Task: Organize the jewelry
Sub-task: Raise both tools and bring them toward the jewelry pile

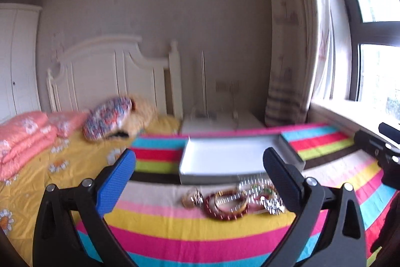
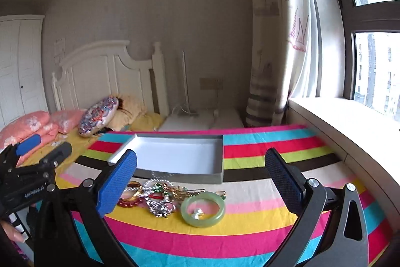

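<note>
Room first: bed [image 2: 150,123] sitting at left of frame with pillows, window [image 2: 370,41] filling the right, curtain [image 2: 275,41] hanging beside it. Striped cloth [image 2: 262,237] covering the surface across the lower half of both views.

Grey tray [image 2: 175,154] lying open and empty at centre, long axis running left-right, just behind the jewelry.

Jewelry pile [image 2: 155,197] lying on the cloth below the tray, low centre-left in the right view. Spread running left-right too: red beads [image 1: 225,204] and gold bangles [image 1: 232,199] on the left end, silver chains [image 2: 160,204] mid, green bangle [image 2: 203,209] on the right end with small pearl studs [image 2: 197,214] sitting inside its ring.

Right tongs [image 2: 200,182] standing wide open, gripping nothing, hovering above; green bangle lying almost dead between the tips, so right looks nearer for that piece.

Left tongs [image 1: 200,177] also wide open and empty; pile showing lower right between its tips, hard against the right finger [image 1: 282,182]. Left view is motion-blurred, detail poor.

Judgement: right takes the green bangle, then carries it up-frame over the near tray wall. Studs inside may scatter.
</note>
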Tool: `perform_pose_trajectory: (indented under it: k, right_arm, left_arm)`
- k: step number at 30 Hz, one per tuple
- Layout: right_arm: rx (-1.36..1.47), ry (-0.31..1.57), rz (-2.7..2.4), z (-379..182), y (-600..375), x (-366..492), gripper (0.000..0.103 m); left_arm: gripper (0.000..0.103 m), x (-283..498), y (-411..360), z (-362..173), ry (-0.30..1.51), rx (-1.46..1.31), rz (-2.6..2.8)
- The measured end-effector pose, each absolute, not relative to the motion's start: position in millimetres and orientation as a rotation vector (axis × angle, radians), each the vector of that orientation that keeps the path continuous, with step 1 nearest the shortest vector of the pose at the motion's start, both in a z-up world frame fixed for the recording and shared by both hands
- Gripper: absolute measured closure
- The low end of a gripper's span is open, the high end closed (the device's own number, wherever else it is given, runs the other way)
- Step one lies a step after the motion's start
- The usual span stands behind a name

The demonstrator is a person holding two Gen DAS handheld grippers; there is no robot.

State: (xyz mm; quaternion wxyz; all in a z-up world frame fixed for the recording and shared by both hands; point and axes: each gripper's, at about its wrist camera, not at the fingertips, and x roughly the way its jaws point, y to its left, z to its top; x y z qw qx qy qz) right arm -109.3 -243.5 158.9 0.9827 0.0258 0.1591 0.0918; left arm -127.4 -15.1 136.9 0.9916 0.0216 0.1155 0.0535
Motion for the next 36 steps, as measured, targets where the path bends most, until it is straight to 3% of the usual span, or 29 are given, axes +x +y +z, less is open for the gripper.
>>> perform_pose_trajectory:
  k: [5, 11, 15, 21, 27, 30, 33, 35, 36]
  right_arm:
    - [0.02, 0.279, 0.19, 171.3, -239.8, -127.8, 0.004]
    - [-0.008, 0.189, 0.214, 176.9, -231.7, -141.1, 0.004]
    - [-0.045, 0.252, 0.226, 163.7, -223.4, -131.4, 0.004]
    - [-0.144, 0.418, 0.258, 130.8, -199.7, -100.6, 0.004]
    - [-0.284, 0.704, 0.389, 66.0, -156.1, -35.4, 0.005]
    - [-0.326, 0.802, 0.446, 45.3, -140.7, -11.1, 0.02]
    - [-0.377, 0.858, 0.467, 31.3, -133.8, 4.6, 0.022]
    - [-0.434, 0.842, 0.477, 27.3, -130.4, 3.6, 0.038]
    - [-0.45, 0.839, 0.474, 26.4, -130.8, 2.1, 0.055]
  left_arm:
    - [0.002, -159.3, -8.7, 169.6, 0.086, 0.078, 0.125]
    - [0.002, -181.1, -15.4, 177.5, 0.075, 0.066, 0.083]
    - [0.002, -179.1, -21.8, 166.4, 0.069, 0.092, 0.09]
    - [0.002, -149.2, -15.1, 137.0, 0.203, 0.072, 0.086]
    - [0.002, -95.2, 8.8, 87.3, 0.509, 0.014, 0.11]
    - [0.008, -84.0, 12.2, 71.2, 0.567, 0.044, 0.096]
    - [0.008, -79.3, 16.0, 60.4, 0.601, 0.057, 0.059]
    - [0.015, -76.9, 15.9, 56.6, 0.623, 0.047, 0.031]
    - [0.021, -74.0, 17.2, 53.0, 0.64, 0.038, 0.015]
